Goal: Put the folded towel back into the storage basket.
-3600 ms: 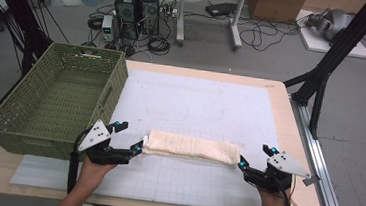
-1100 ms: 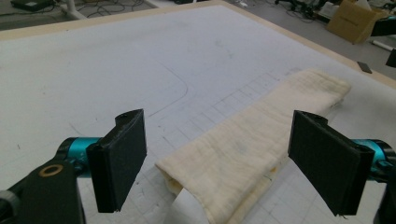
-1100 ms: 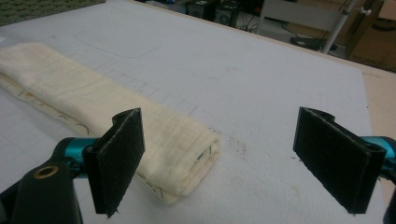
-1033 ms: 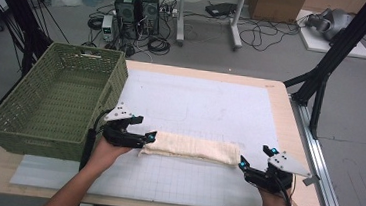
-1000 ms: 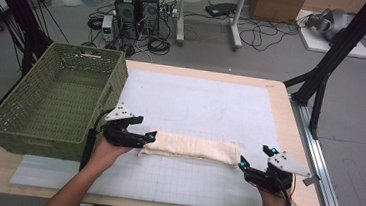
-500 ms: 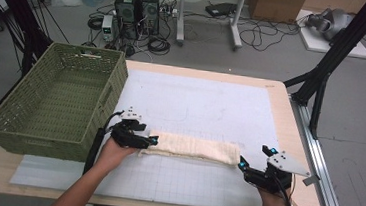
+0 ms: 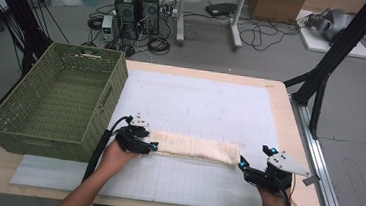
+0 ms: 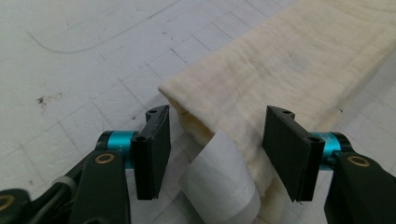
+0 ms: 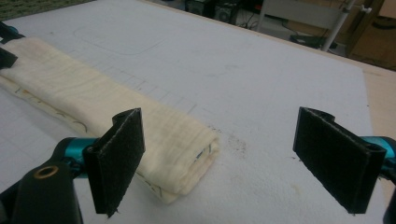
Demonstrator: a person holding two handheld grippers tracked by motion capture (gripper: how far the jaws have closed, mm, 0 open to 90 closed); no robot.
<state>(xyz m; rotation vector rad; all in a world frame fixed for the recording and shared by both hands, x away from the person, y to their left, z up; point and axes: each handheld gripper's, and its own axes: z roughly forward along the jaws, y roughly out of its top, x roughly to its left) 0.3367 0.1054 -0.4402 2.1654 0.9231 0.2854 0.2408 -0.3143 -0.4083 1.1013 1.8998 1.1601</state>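
Observation:
A cream towel, folded into a long strip, lies across the white mat near the table's front. My left gripper is at its left end. In the left gripper view the jaws have just been closing and stand part-way in, with the towel's end and a white label between the pads; gaps still show, so this gripper is open. My right gripper rests by the towel's right end, jaws wide open. The rolled towel end lies just ahead of its left pad.
A green woven basket stands empty at the table's left, close behind my left hand. The white gridded mat stretches bare behind the towel. A wooden table edge runs along the right, beside a metal rail.
My left gripper has come down and to the right from beside the basket onto the towel's left end, and its jaws have narrowed. The right gripper and the towel have stayed put.

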